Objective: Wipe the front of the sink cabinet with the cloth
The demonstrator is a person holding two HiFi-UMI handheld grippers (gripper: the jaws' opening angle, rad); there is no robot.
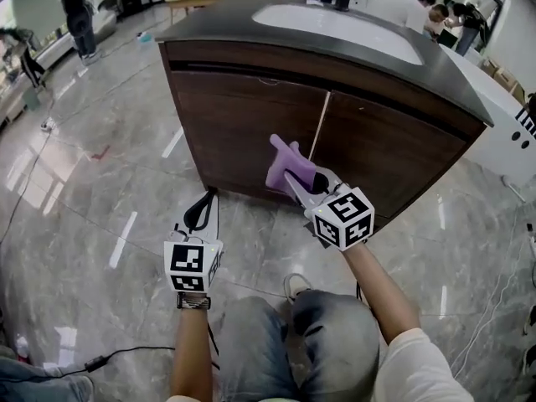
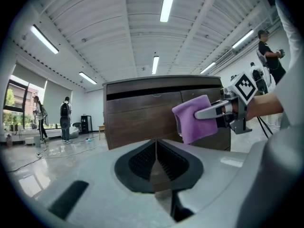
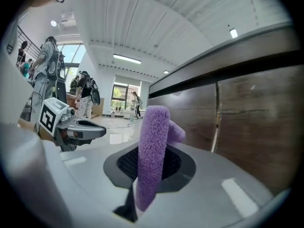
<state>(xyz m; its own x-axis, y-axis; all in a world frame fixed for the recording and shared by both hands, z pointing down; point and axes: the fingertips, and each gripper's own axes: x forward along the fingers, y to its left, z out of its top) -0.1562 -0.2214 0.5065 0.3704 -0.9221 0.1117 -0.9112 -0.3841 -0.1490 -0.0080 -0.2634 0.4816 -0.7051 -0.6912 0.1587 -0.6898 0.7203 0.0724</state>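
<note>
The dark brown sink cabinet stands on the marble floor, with two doors and a white basin in its top. My right gripper is shut on a purple cloth, held low in front of the doors near their centre seam; I cannot tell whether the cloth touches the wood. In the right gripper view the cloth stands upright between the jaws, with the cabinet close behind. My left gripper hangs to the left, shut and empty, apart from the cabinet. It faces the cloth.
Several people stand far off at the back left and back right. A white unit sits right of the cabinet. A black cable runs over the floor at the lower left. The person's knees and a shoe are just below the grippers.
</note>
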